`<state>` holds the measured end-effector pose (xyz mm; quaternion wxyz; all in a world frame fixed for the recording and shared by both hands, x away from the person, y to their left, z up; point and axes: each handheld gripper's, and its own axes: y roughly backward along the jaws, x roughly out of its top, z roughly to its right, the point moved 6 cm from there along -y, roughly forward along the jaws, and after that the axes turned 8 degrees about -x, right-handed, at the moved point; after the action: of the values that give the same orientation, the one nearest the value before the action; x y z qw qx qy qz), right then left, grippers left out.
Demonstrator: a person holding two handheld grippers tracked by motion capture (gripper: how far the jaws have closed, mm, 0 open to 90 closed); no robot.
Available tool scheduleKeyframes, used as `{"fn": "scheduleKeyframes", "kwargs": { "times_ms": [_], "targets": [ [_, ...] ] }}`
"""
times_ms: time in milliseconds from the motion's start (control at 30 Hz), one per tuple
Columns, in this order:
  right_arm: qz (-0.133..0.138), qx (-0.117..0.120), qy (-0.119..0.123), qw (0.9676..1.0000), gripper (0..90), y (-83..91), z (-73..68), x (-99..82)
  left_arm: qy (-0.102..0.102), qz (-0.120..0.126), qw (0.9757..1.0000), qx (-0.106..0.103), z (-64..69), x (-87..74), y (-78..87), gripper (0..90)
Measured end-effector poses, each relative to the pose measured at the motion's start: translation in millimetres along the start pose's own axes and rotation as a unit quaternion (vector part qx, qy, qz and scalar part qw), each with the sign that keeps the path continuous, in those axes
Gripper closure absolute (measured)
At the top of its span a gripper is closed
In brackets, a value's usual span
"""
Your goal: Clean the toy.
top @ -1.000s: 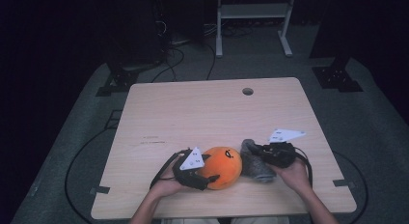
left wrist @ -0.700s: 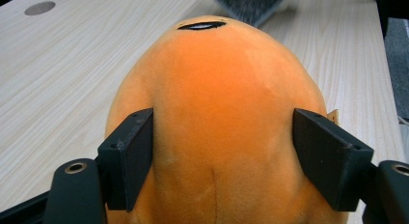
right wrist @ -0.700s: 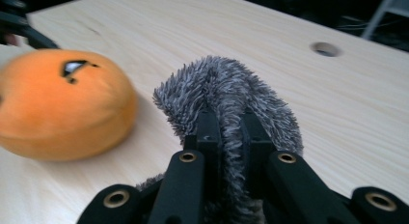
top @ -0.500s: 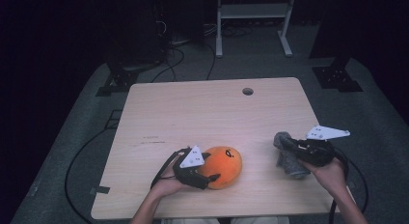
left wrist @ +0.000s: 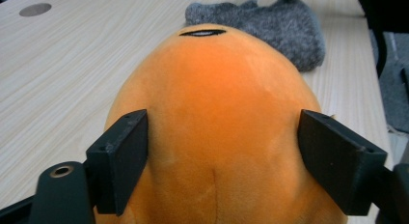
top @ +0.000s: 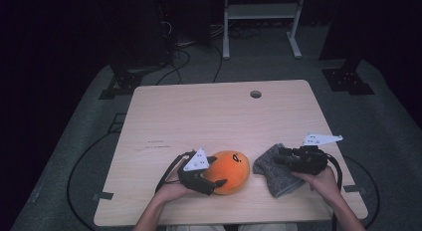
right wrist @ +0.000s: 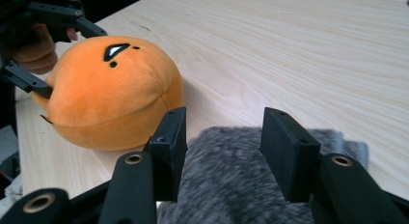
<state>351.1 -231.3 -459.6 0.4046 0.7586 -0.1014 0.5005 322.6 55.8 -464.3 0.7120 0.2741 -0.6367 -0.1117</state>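
Observation:
An orange round plush toy (top: pixel 230 169) (left wrist: pixel 217 113) (right wrist: pixel 106 98) with a black eye mark lies near the table's front edge. My left gripper (top: pixel 216 172) (left wrist: pixel 222 125) has a jaw on each side of it. The pads still dent the plush, though the jaws have just been opening. A grey fuzzy cloth (top: pixel 273 173) (left wrist: pixel 270 26) (right wrist: pixel 226 175) lies flat to the right of the plush, apart from it. My right gripper (top: pixel 279 159) (right wrist: pixel 224 122) hovers over the cloth's near end. Its jaws have just been opening and stand apart, with the cloth beneath them and not pinched.
The light wooden table (top: pixel 209 116) has a round cable hole (top: pixel 256 94) at the back. A white metal stand (top: pixel 259 22) and dark equipment with cables stand on the grey floor behind. The right hand is close to the table's right front corner.
The right gripper pulled the grey cloth rightward away from the plush, then opened its jaws; the cloth now lies spread on the table. The left hand stayed at the plush.

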Motion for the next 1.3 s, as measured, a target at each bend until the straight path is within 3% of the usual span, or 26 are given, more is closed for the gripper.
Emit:
{"fn": "scheduleKeyframes", "kwargs": {
  "times_ms": [67, 233, 333, 433, 500, 600, 700, 767, 800, 867, 1100, 1167, 1300],
  "targets": [
    [0.001, -0.001, 0.001, 1.0, 50.3, -1.0, -0.1, -1.5, -0.001, 0.002, 1.0, -0.003, -0.4, 3.6, 2.6, 17.4],
    [0.004, 0.004, -0.001, 1.0, 49.9, -2.9, -0.1, -3.2, 0.009, 0.046, 0.9989, -0.007, -0.8, 21.3, 8.3, 15.6],
    [0.01, 0.006, 0.003, 0.9999, 49.8, -2.4, -1.8, -2.3, 0.028, 0.025, 0.9992, 0.016, -6.5, 20.3, -1.9, 9.3],
    [0.014, 0.009, 0.006, 0.9998, 49.2, -0.4, -3.8, -1.9, 0.04, 0.002, 0.9992, 0.004, -7.3, 15.0, -13.0, 7.7],
    [0.018, 0.01, 0.004, 0.9998, 48.4, 1.5, -4.0, -1.7, 0.032, 0.004, 0.9994, 0.01, -5.6, 15.8, -14.9, 14.7],
    [0.022, 0.011, 0.004, 0.9997, 47.9, 3.0, -3.4, -1.2, 0.025, 0.001, 0.9993, 0.027, -2.9, 16.0, -15.7, 37.5],
    [0.029, 0.011, 0.006, 0.9995, 47.8, 5.4, -3.6, -0.1, 0.022, 0.015, 0.9991, 0.034, -1.8, 23.1, -12.8, 46.1],
    [0.033, 0.01, 0.006, 0.9994, 47.9, 6.8, -3.1, 0.8, 0.015, 0.016, 0.9987, 0.046, -3.7, 28.0, -13.0, 46.3],
    [0.034, 0.01, 0.005, 0.9994, 47.8, 7.1, -2.9, 0.8, 0.009, 0.01, 0.9977, 0.066, -8.5, 30.9, -14.6, 46.3],
    [0.034, 0.006, 0.005, 0.9994, 47.8, 7.1, -1.9, 1.0, 0.012, 0.012, 0.9963, 0.084, -18.0, 35.1, -17.3, 46.1],
    [0.039, -0.005, 0.009, 0.9992, 46.1, 7.5, 1.5, 1.2, 0.046, 0.041, 0.9875, 0.145, -67.1, 51.4, -26.8, 43.4],
    [0.04, -0.009, 0.008, 0.9991, 45.3, 7.2, 3.8, 0.8, 0.051, 0.049, 0.9862, 0.15, -72.9, 54.3, -29.2, 42.5],
    [0.037, -0.012, 0.006, 0.9992, 43.9, 7.4, 5.5, 0.0, 0.061, 0.039, 0.9862, 0.149, -83.6, 55.2, -35.7, 40.3]
  ]
}}
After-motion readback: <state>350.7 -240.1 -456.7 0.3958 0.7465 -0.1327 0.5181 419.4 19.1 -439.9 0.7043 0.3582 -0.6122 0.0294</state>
